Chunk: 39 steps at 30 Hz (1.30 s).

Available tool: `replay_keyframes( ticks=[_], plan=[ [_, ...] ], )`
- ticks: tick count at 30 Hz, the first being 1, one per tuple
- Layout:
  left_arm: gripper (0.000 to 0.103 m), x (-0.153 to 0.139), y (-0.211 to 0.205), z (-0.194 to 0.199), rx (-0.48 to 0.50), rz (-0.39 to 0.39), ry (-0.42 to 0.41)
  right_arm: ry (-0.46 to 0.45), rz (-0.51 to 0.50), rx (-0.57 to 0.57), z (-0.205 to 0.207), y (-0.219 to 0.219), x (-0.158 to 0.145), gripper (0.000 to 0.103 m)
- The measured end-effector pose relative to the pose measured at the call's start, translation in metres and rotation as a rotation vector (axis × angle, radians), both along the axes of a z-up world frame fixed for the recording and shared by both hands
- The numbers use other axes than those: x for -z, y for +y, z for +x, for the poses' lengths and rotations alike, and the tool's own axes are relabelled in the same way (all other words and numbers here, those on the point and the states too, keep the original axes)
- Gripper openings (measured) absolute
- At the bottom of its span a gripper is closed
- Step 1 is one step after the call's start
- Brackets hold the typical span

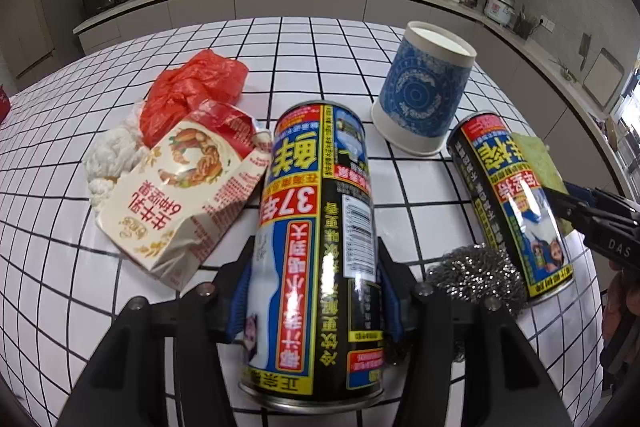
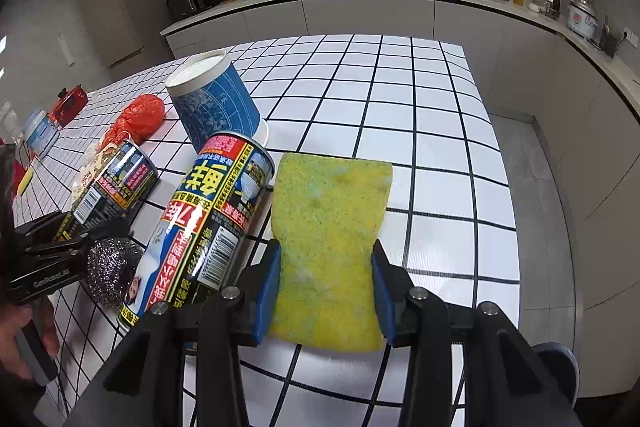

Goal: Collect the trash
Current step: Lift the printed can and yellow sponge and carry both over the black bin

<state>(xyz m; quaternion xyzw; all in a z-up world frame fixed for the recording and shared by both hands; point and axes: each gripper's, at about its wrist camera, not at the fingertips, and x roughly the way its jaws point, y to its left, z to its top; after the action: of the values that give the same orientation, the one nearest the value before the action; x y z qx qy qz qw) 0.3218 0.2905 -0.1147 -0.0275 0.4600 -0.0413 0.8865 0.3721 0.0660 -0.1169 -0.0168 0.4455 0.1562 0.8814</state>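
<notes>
1. Far left of the tiled tabletop [image 1: 420,187]: a white crumpled wad [image 1: 110,155], a red plastic bag [image 1: 192,87] and a torn food carton [image 1: 180,203] are lying touching one another, none of them gripped.
2. Centre: the left gripper [image 1: 316,287] is clamping a printed drink can [image 1: 316,247] between its blue pads, the can tilting away from the camera.
3. Right of it: a steel scourer [image 1: 476,279] is resting against a second can [image 1: 516,203]; an upturned blue paper cup [image 1: 424,91] is standing behind them, towards the far edge.
4. Far right: the right gripper [image 2: 326,291] is pinching a yellow-green sponge [image 2: 332,239] at its waist, above the tabletop's right side.
5. Progress, as judged: two items are in hand; the rest is still awaiting collection. No bin is showing in either view.
6. View differences: only the right wrist view is showing the sponge's full face, a red object [image 2: 70,103] and a capped jar [image 2: 40,131] at the far left corner. Only the left wrist view is showing the carton clearly.
</notes>
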Motion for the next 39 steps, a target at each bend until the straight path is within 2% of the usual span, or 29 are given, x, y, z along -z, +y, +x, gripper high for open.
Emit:
replay_keyframes(
  ticks=[6,19,28,39],
  plan=[
    [0.055,-0.001,0.004,0.019,-0.013,-0.024,0.016,0.014,-0.014,-0.005,-0.003,0.001,0.003,0.044],
    [0.054,-0.037,-0.004,-0.032,-0.053,0.004,-0.116,-0.062,0.012,-0.004,-0.031,-0.017,-0.027,0.044],
    [0.054,-0.053,-0.029,-0.059,-0.049,0.011,-0.170,-0.098,0.044,-0.013,-0.066,-0.047,-0.044,0.044],
    [0.054,-0.064,-0.091,-0.104,-0.057,0.016,-0.186,-0.136,0.069,-0.027,-0.111,-0.108,-0.068,0.044]
  ],
)
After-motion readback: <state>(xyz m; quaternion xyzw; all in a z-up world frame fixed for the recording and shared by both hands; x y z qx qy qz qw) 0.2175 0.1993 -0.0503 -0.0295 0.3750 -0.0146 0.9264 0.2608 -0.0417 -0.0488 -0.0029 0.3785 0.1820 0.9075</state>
